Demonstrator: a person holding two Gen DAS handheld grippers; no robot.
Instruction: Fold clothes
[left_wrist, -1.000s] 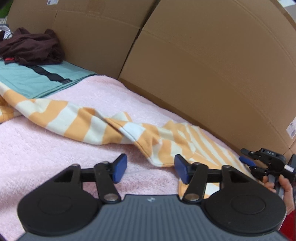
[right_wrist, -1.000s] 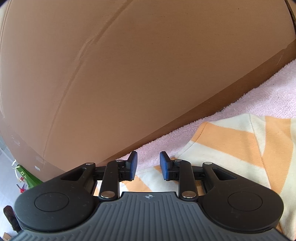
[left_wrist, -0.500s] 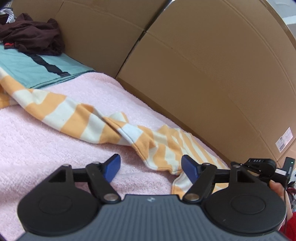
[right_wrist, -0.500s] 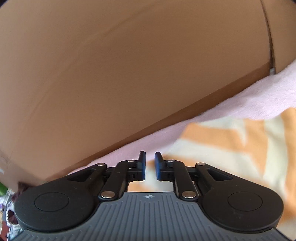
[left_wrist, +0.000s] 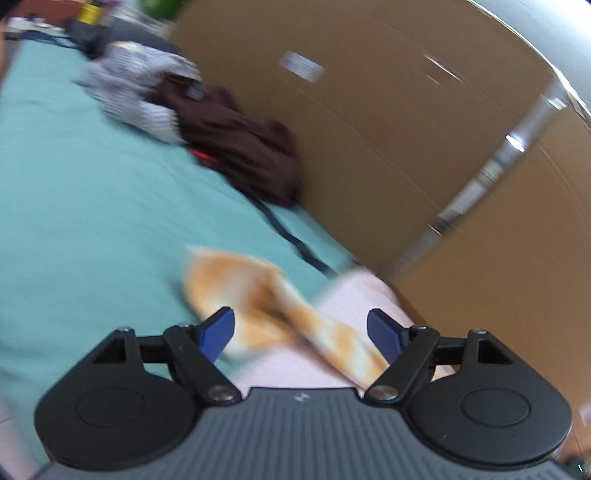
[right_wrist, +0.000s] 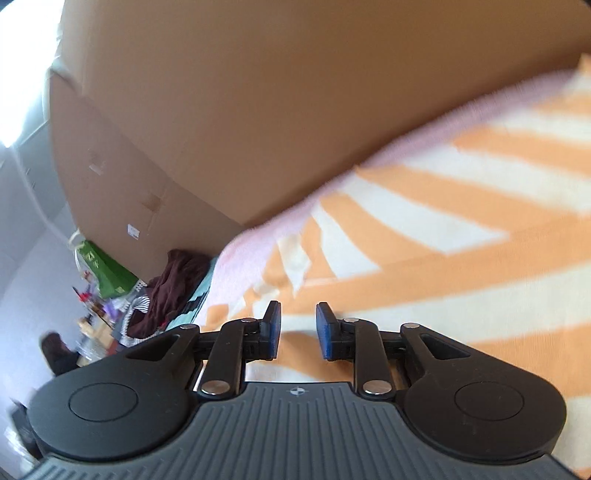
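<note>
An orange-and-cream striped garment (right_wrist: 443, 258) is spread on a pink towel (right_wrist: 258, 243) and fills the right of the right wrist view. My right gripper (right_wrist: 298, 328) hovers over it with a narrow gap. Its jaws are opening, and no cloth is pinched between the pads. In the blurred left wrist view, one end of the striped garment (left_wrist: 258, 291) lies where the pink towel (left_wrist: 354, 291) meets a teal sheet (left_wrist: 92, 203). My left gripper (left_wrist: 301, 325) is above that end. Its jaws stand wide and are still opening, with nothing gripped.
Tall cardboard panels (left_wrist: 388, 129) wall off the far side of the bed. A crumpled brown garment (left_wrist: 243, 147) and a grey striped one (left_wrist: 136, 92) lie on the teal sheet by the wall. Room clutter and a green bag (right_wrist: 107, 269) sit beyond the bed's end.
The left gripper swung left toward the teal sheet and the garment's end, and its jaws widened. The right gripper moved over the striped cloth, narrowed, then spread slightly.
</note>
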